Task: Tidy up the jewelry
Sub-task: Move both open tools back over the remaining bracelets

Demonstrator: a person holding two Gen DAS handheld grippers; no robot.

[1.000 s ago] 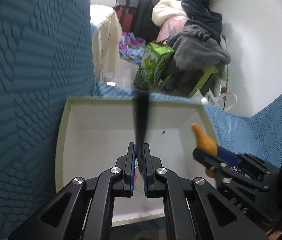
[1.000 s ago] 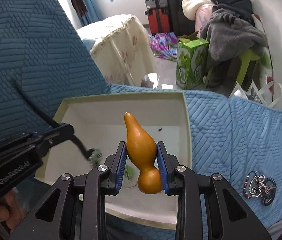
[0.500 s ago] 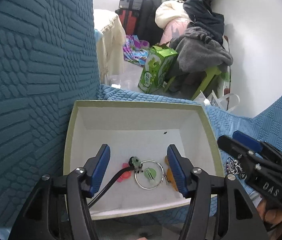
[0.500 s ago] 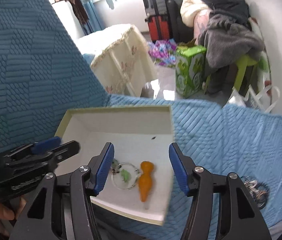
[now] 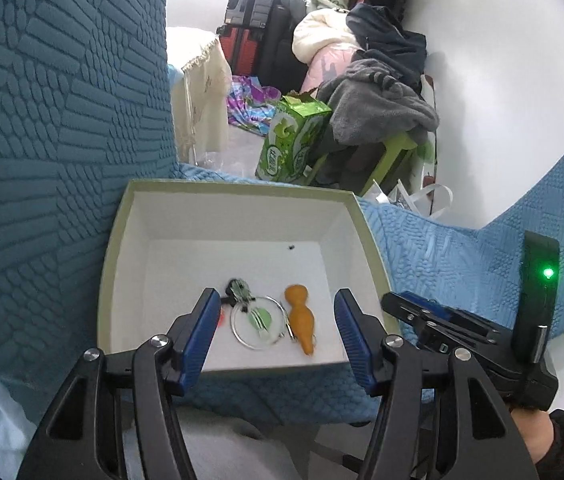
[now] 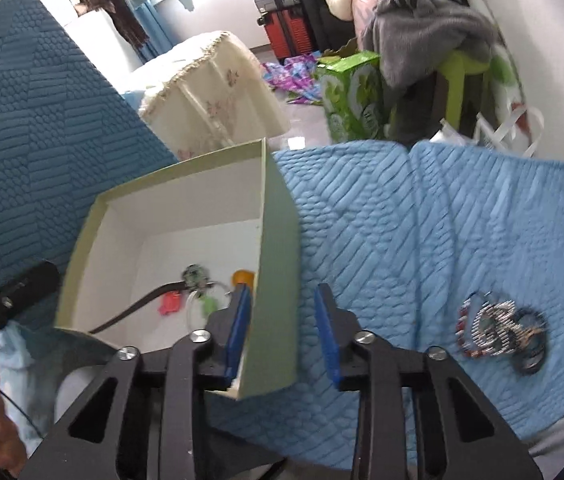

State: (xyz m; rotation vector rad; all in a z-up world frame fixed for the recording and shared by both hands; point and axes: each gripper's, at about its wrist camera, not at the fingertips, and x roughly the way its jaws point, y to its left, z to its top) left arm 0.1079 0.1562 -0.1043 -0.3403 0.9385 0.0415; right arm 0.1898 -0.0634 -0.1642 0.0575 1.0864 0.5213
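**Both grippers spread wide and empty by the box**

The left gripper [image 5: 276, 334] hangs over the near edge of the pale green box [image 5: 242, 190], which holds an orange gourd pendant [image 5: 301, 320] and a ring-shaped pendant [image 5: 260, 322]. The right gripper [image 6: 283, 330] straddles the box's right wall. A tangle of beaded jewelry [image 6: 499, 330] lies on the blue quilt [image 6: 421, 220].

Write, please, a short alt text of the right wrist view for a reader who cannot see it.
The open right hand-held gripper hangs over the right wall of a shallow white box on a blue quilt. Inside the box lie an orange gourd pendant, a ring and a pink charm. A tangle of beaded jewelry lies on the quilt to the right.
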